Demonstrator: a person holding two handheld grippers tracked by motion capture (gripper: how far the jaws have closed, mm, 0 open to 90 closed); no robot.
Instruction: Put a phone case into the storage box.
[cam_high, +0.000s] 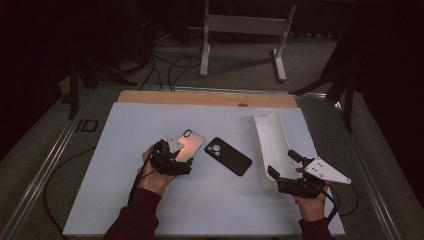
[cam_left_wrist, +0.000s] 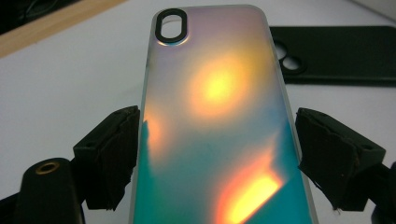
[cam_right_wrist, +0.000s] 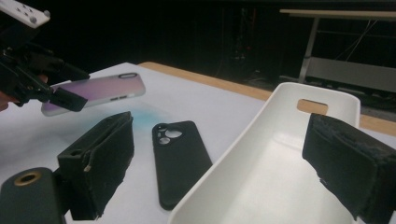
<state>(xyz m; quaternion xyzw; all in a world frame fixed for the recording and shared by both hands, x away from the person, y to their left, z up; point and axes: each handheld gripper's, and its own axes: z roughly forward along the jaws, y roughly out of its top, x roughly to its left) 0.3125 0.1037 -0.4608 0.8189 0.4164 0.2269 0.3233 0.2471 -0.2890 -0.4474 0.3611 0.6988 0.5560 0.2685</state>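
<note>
Iridescent phone case (cam_left_wrist: 215, 121), glossy orange-teal sheen, oval camera cutout, clamped by left gripper (cam_left_wrist: 217, 154), right gripper (cam_right_wrist: 233, 163) jaws wide

A white rectangular board (cam_high: 150, 200) is lying on a grey carpeted floor (cam_high: 240, 65), with a pale wooden strip (cam_high: 200, 97) running along its far edge. Beyond it a white metal frame stand (cam_high: 245, 25) is standing before a dark far wall, black cables (cam_high: 170, 65) trailing at the far left.
</note>
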